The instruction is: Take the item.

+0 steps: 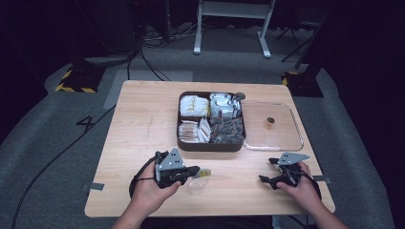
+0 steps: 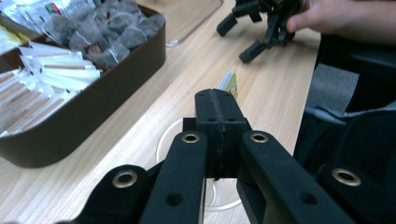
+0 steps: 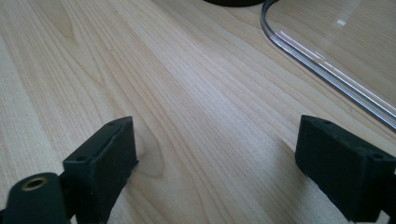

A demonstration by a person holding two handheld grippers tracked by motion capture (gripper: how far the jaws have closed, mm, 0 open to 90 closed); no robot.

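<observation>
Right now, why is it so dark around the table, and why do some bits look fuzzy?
High view: light falls on the table while the room behind is almost black. Left gripper view: the near jaws are sharp, but the tea box and the right gripper farther off are soft. Right gripper view: the jaws at the bottom blur a little, and the clear lid shows a bright glare line along its rim.

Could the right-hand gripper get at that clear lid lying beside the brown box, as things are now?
Probably yes. The right gripper is open, and bare table lies between its fingers and the rim of the clear lid, so nothing appears to block it.
</observation>
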